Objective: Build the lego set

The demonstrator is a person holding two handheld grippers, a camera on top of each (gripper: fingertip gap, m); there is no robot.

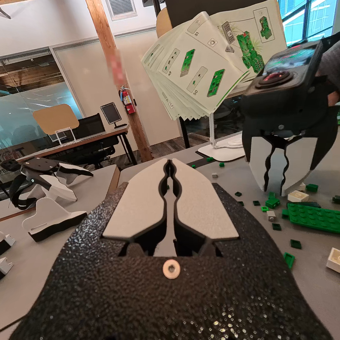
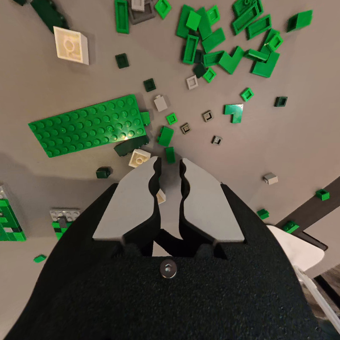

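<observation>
Left wrist view: the left tool [image 1: 169, 161] was clenched on nothing, raised over the grey table [image 1: 217, 185]; an instruction booklet [image 1: 202, 60] hung on a white stand [image 1: 220, 149] at the far edge, office desks beyond.

Right wrist view: the right tool [image 2: 170, 161] stood released, nothing gripped, above scattered bricks (mostly green), a small green tile [image 2: 170, 155] just ahead, a green baseplate [image 2: 86, 125] lying flat nearby.

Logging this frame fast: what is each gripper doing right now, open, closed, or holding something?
Left gripper: jaws closed, nothing between them.
Right gripper: jaws open, holding nothing, poised over the table just short of a small green brick.
</observation>
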